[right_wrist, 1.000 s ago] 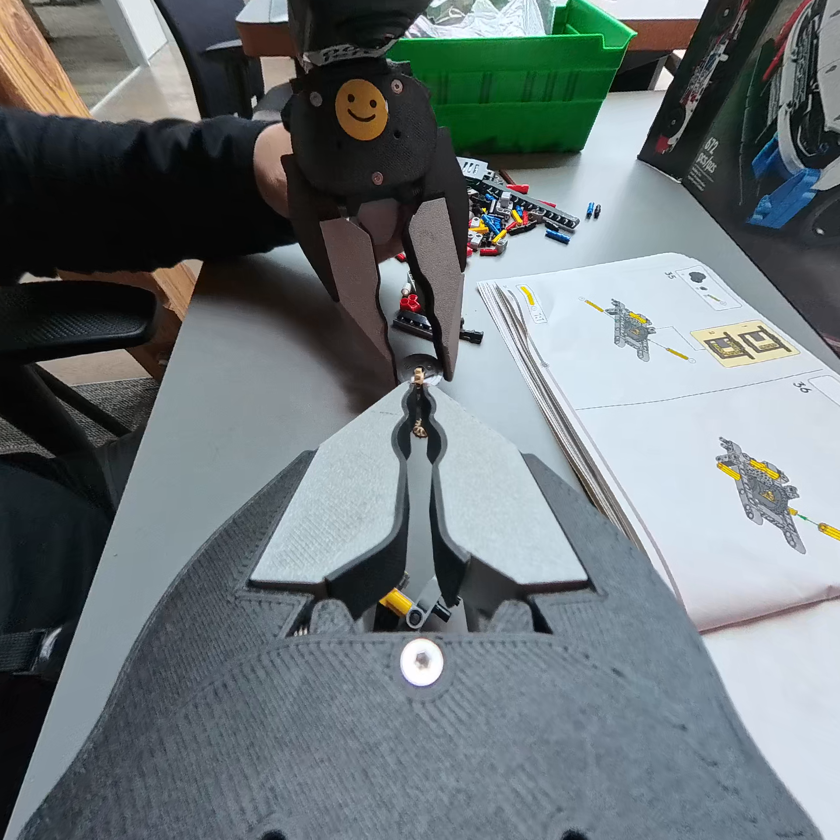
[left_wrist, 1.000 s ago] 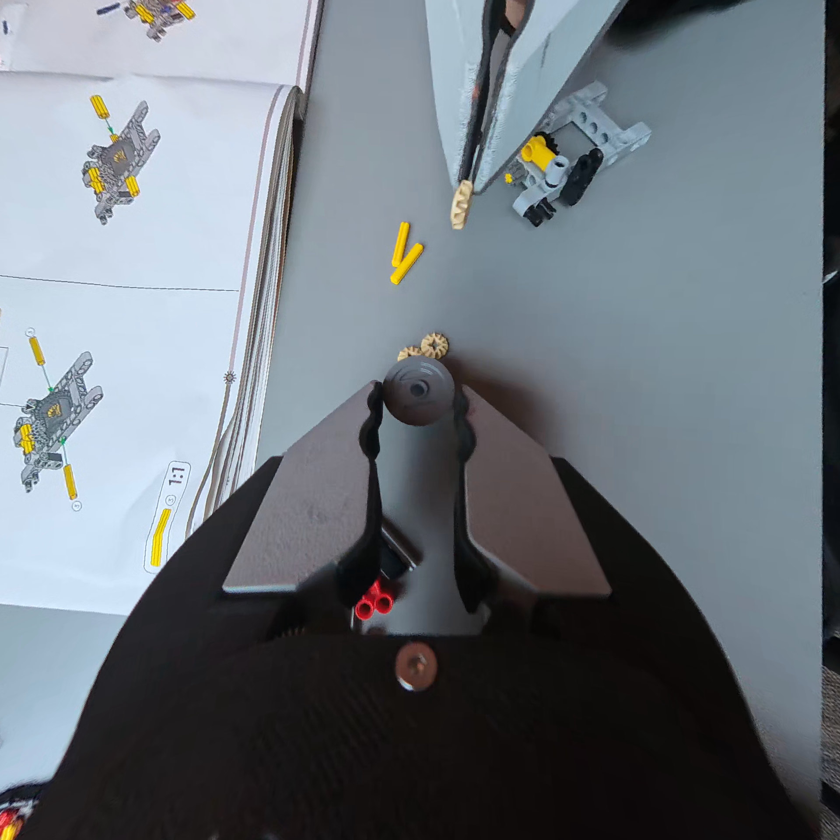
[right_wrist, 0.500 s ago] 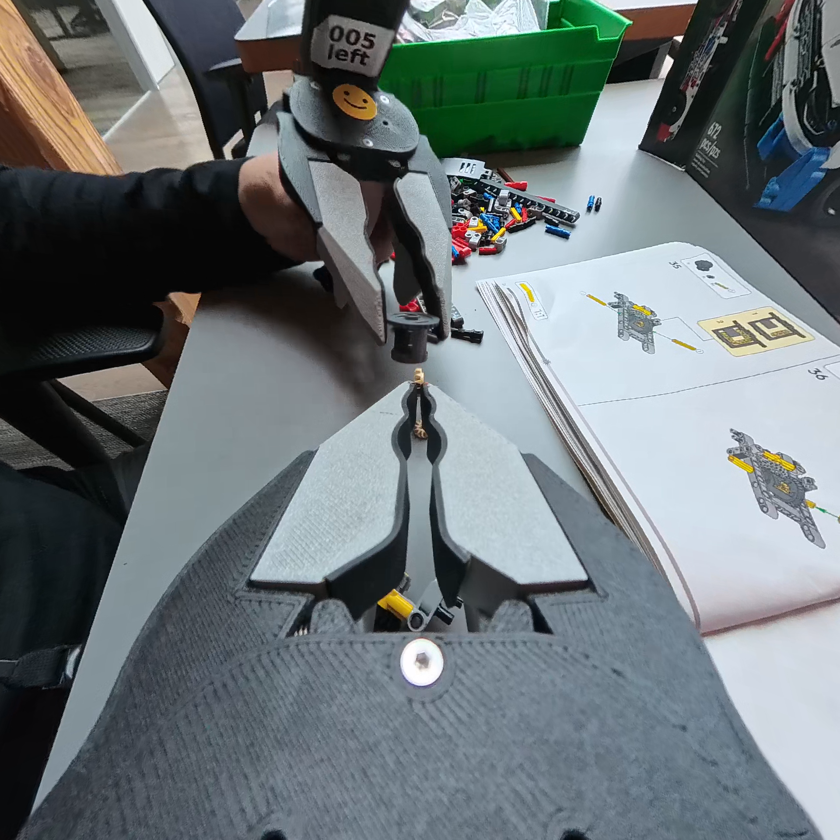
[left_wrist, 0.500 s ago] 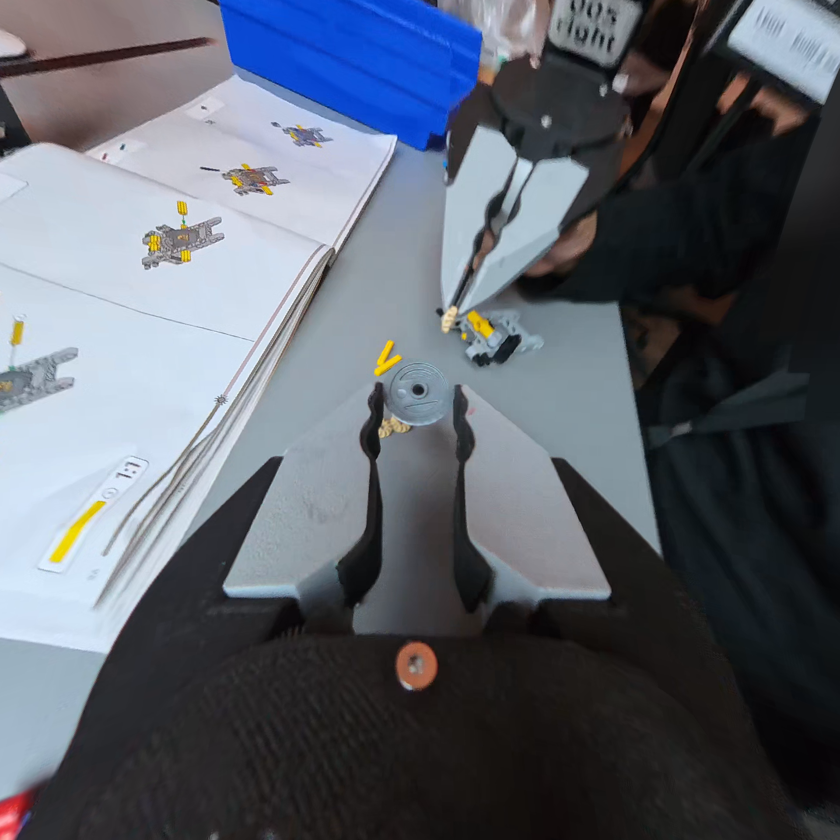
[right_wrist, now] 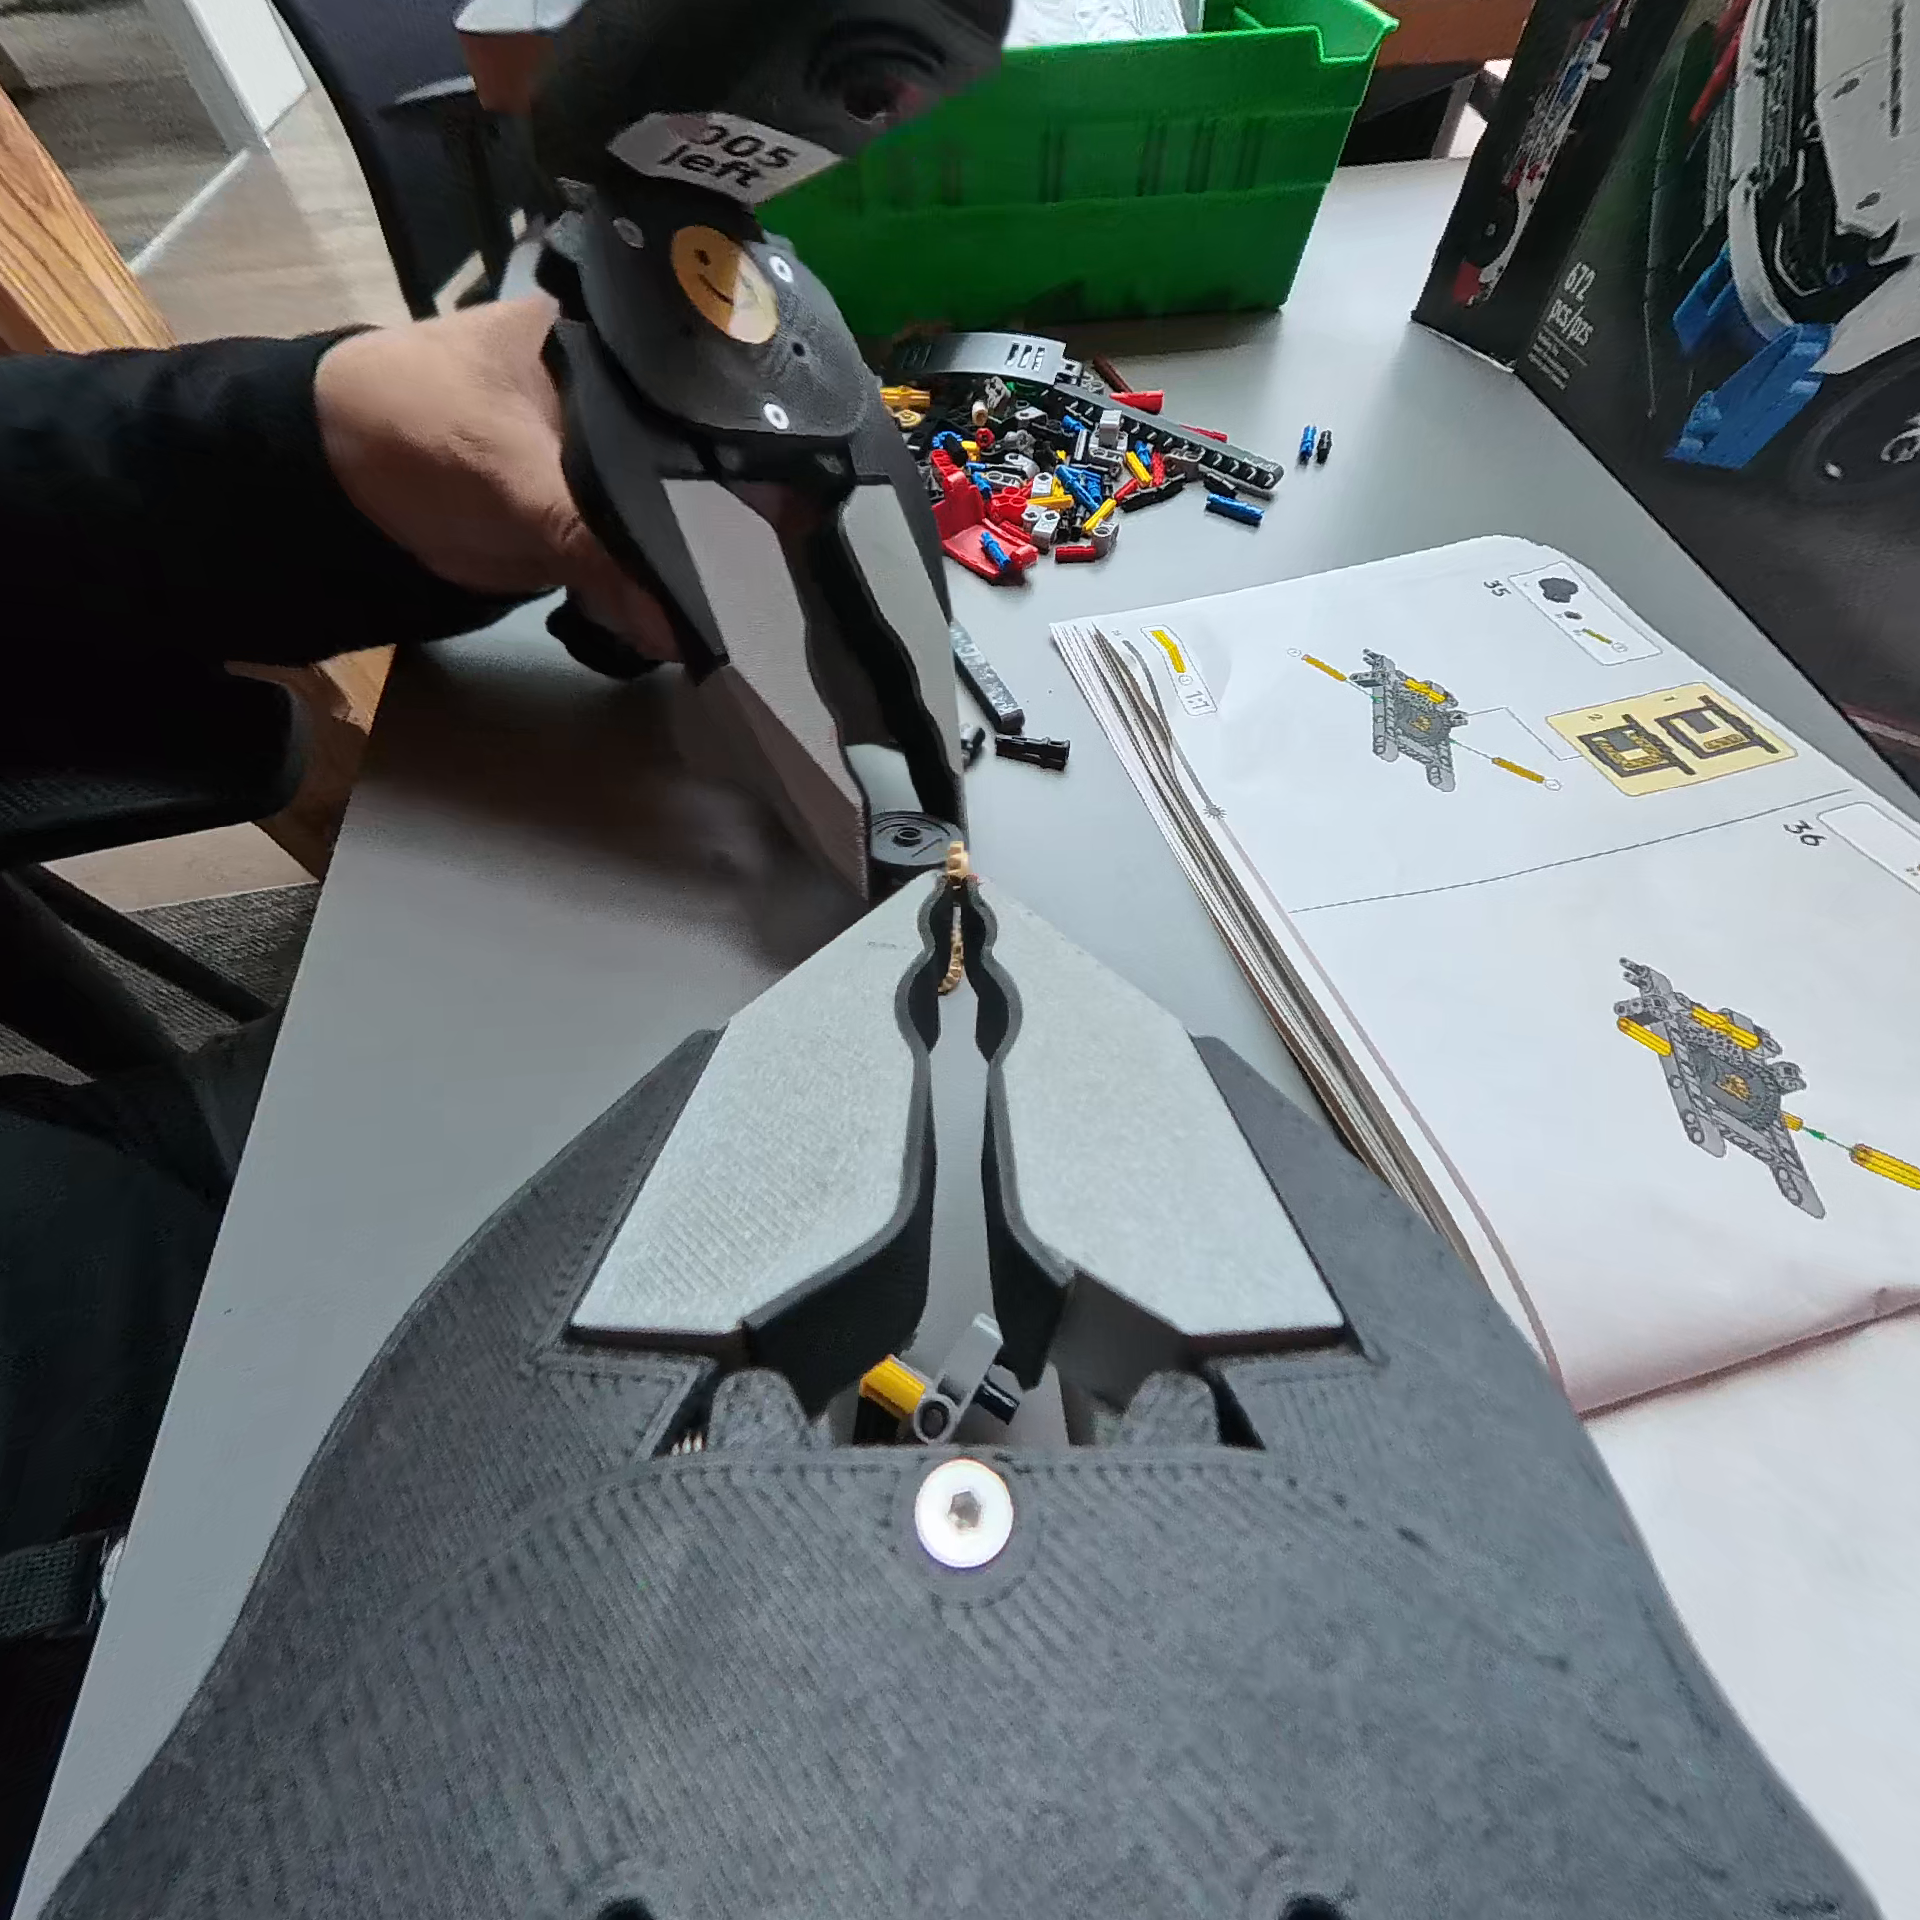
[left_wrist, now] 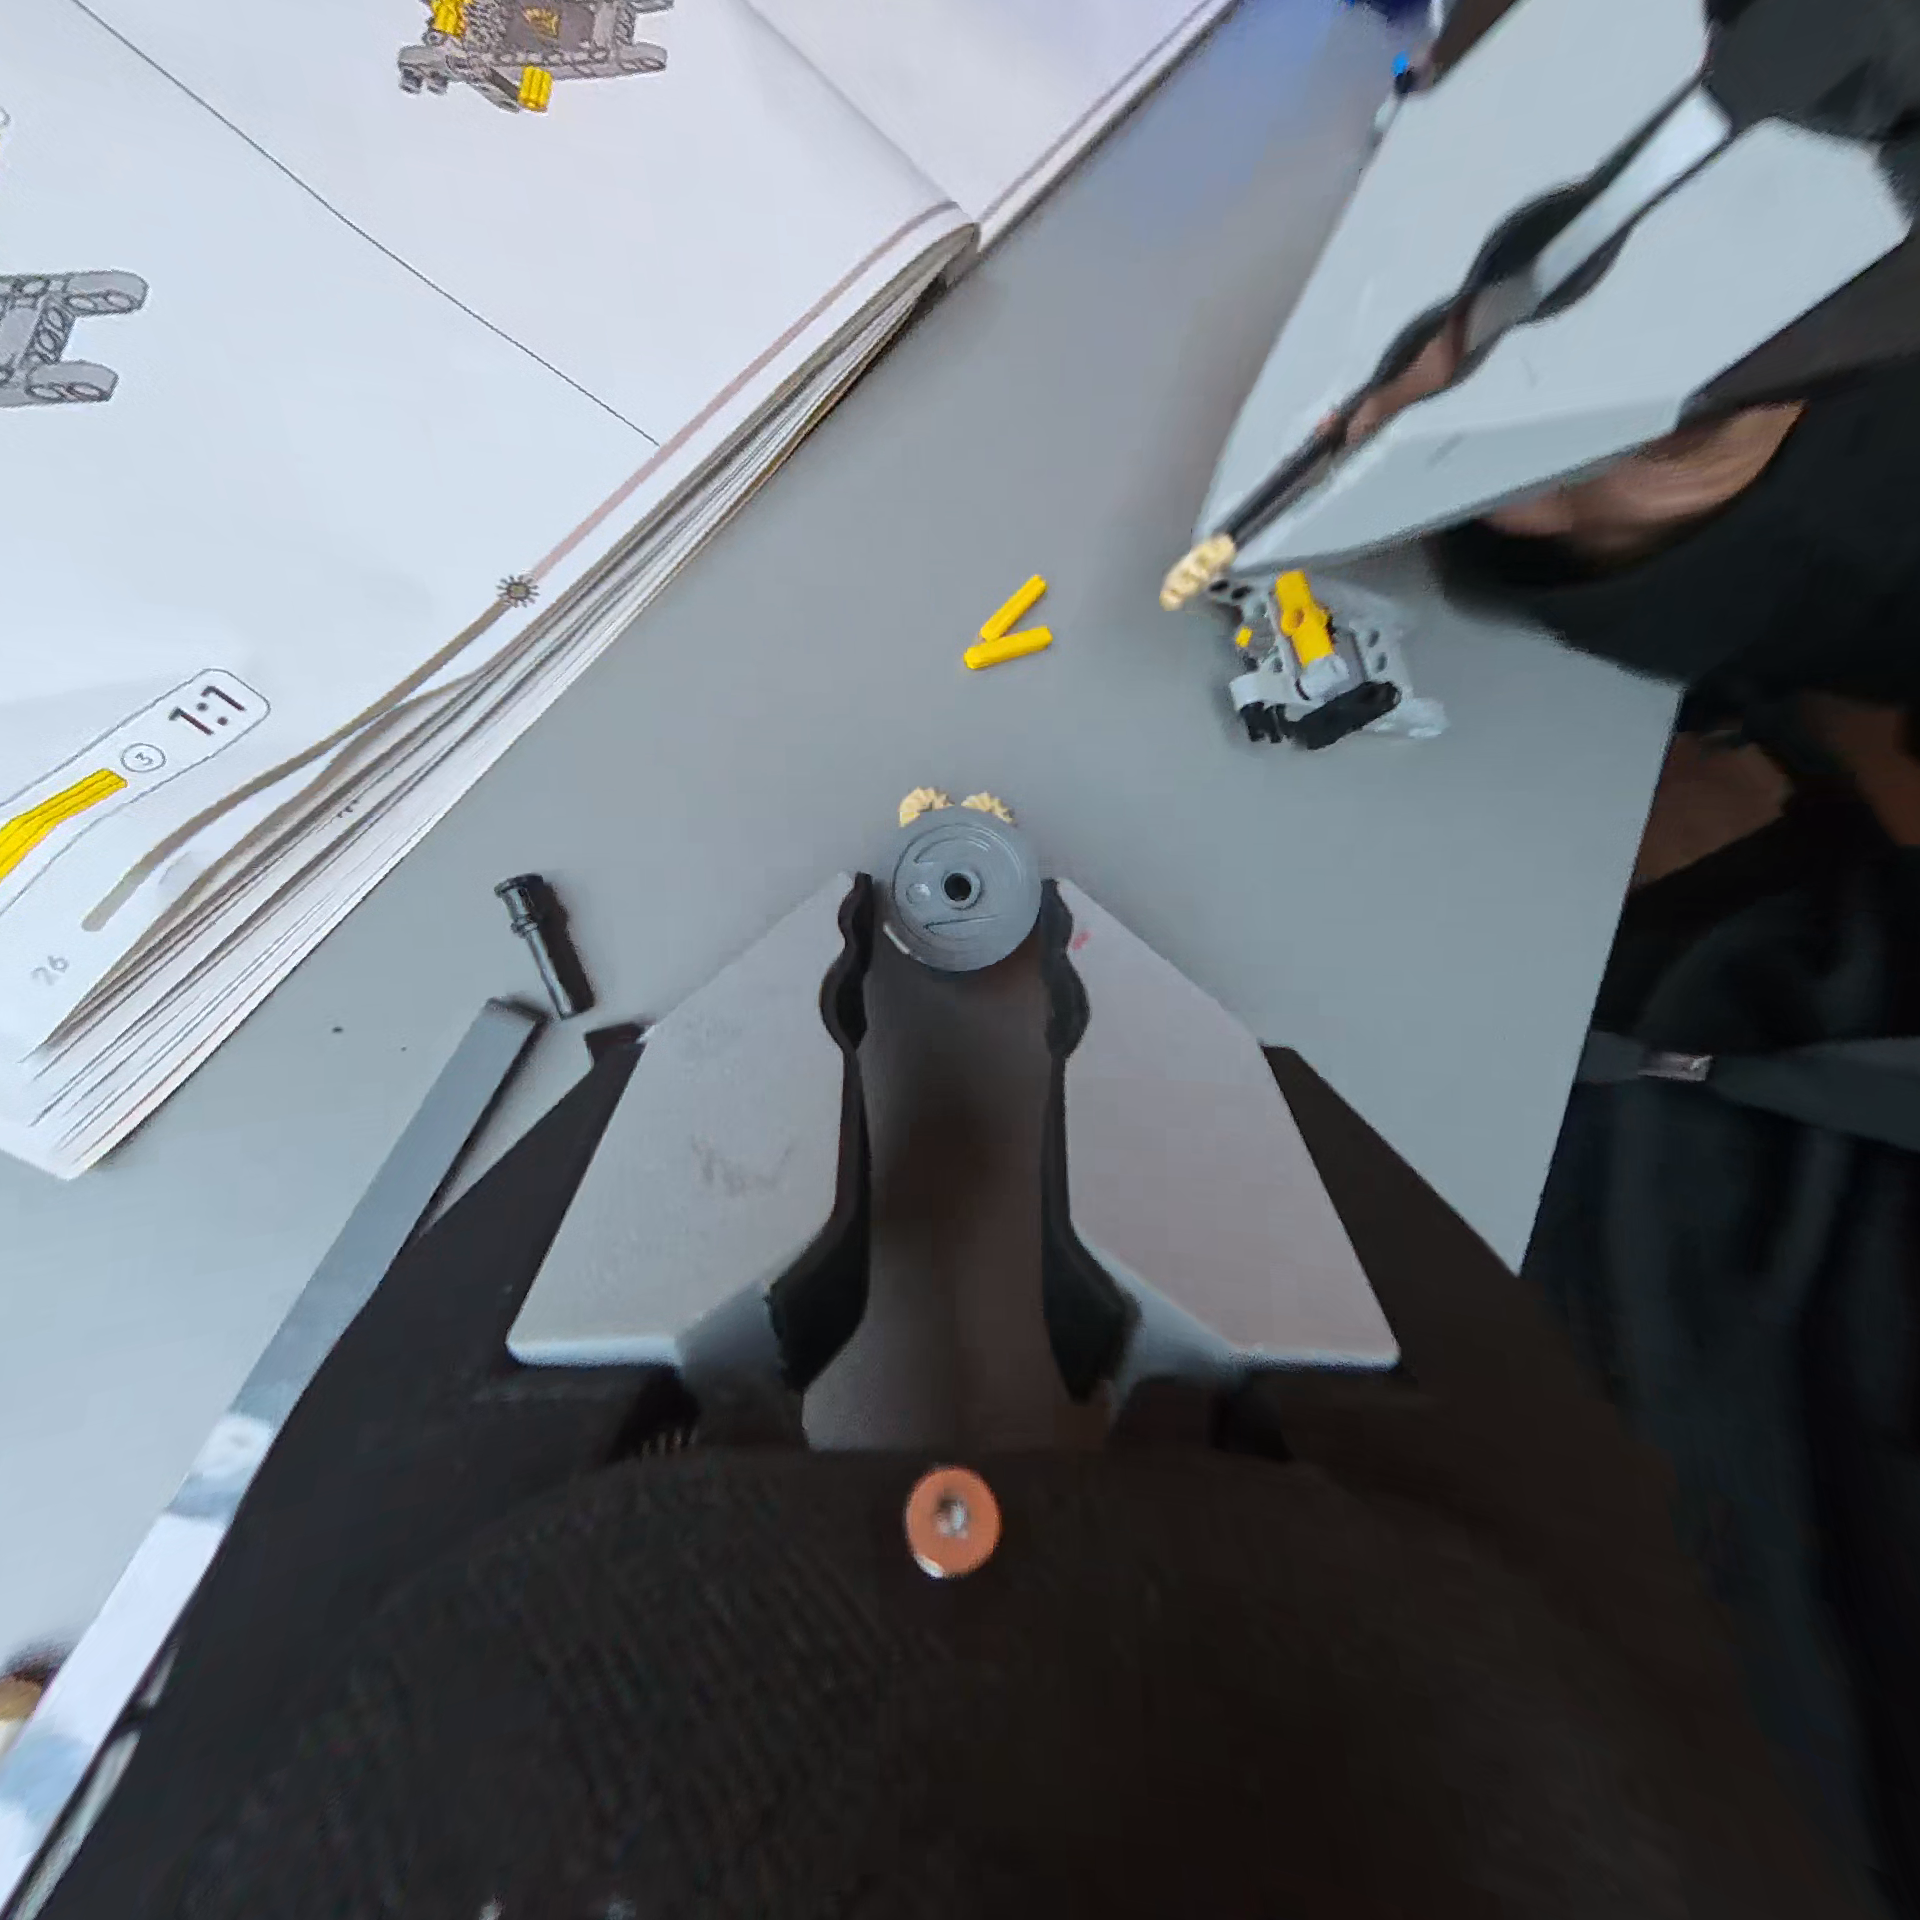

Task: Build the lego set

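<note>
Grey round piece (left_wrist: 966, 902) sits clamped at your left claw's (left_wrist: 951, 914) tips; your right claw (right_wrist: 958, 894) pinches a tan gear (right_wrist: 957, 864) close beside it.

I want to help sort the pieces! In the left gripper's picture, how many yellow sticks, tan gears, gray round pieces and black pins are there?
Yellow sticks: 2
Tan gears: 3, with two on the table and one in the right gripper
Gray round piece, in the left gripper: 1
Black pin: 1
Total: 7
</note>
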Motion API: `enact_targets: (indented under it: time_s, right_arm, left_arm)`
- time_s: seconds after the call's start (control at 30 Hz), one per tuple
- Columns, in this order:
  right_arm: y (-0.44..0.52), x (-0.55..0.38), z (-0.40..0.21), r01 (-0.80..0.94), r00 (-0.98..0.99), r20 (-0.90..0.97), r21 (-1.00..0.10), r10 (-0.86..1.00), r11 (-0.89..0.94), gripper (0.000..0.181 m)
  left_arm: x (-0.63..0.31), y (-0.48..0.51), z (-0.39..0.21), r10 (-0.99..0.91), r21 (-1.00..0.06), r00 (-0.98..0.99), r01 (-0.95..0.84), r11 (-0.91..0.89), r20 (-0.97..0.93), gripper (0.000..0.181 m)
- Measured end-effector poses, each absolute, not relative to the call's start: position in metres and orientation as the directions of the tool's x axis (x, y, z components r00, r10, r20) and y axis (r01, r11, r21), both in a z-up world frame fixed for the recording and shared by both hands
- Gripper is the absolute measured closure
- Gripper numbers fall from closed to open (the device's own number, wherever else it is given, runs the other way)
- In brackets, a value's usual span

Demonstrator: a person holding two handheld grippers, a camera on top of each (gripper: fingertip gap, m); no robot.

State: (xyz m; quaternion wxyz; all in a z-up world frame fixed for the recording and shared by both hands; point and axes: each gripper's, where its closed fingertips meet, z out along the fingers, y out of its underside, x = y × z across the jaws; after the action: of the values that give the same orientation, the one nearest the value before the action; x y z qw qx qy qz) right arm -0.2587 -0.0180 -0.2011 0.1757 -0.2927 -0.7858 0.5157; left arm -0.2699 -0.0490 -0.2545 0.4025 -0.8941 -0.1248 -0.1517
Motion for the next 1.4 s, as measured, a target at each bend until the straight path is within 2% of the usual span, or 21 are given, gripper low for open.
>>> enact_targets:
  time_s: [0.1, 0.17, 0.4, 0.63, 0.7, 0.87, 1.0, 1.13, 1.23, 1.4]
  right_arm:
    - [-0.016, -0.260, -0.201, 0.281, -0.764, -0.027, -0.913, 0.645, 0.295, 0.181]
    - [-0.016, -0.259, -0.201, 0.280, -0.764, -0.026, -0.914, 0.645, 0.294, 0.181]
    - [-0.016, -0.258, -0.201, 0.271, -0.768, -0.016, -0.913, 0.640, 0.303, 0.181]
    - [-0.013, -0.259, -0.200, 0.271, -0.766, -0.018, -0.915, 0.643, 0.298, 0.181]
    - [-0.013, -0.258, -0.199, 0.270, -0.769, -0.020, -0.916, 0.639, 0.296, 0.181]
    - [-0.015, -0.257, -0.199, 0.264, -0.776, -0.015, -0.916, 0.631, 0.302, 0.181]
    - [-0.015, -0.257, -0.199, 0.262, -0.776, -0.011, -0.915, 0.631, 0.306, 0.181]
    - [-0.014, -0.257, -0.199, 0.264, -0.777, -0.016, -0.915, 0.629, 0.303, 0.181]
    - [-0.014, -0.257, -0.199, 0.264, -0.777, -0.013, -0.915, 0.630, 0.306, 0.181]
    - [-0.014, -0.256, -0.200, 0.270, -0.780, -0.021, -0.913, 0.625, 0.307, 0.181]
  left_arm:
    - [-0.269, -0.055, -0.253, 0.106, -0.681, 0.956, 0.271, -0.680, 0.275, 0.134]
    - [-0.267, -0.060, -0.251, 0.083, -0.682, 0.972, 0.214, -0.699, 0.221, 0.129]
    - [-0.274, -0.065, -0.251, -0.168, -0.638, 0.982, -0.183, -0.748, -0.085, 0.131]
    - [-0.259, -0.056, -0.250, -0.380, -0.625, 0.925, -0.291, -0.725, 0.010, 0.135]
    - [-0.264, -0.057, -0.247, -0.424, -0.617, 0.906, -0.342, -0.709, -0.014, 0.137]
    - [-0.266, -0.058, -0.243, -0.586, -0.544, 0.808, -0.520, -0.658, -0.063, 0.137]
    - [-0.262, -0.056, -0.252, -0.681, -0.485, 0.731, -0.610, -0.626, -0.040, 0.127]
    - [-0.258, -0.052, -0.258, -0.710, -0.460, 0.703, -0.639, -0.616, -0.026, 0.131]
    - [-0.258, -0.051, -0.261, -0.714, -0.453, 0.699, -0.646, -0.614, -0.030, 0.152]
    - [-0.262, -0.051, -0.263, -0.660, -0.484, 0.746, -0.611, -0.627, -0.087, 0.153]
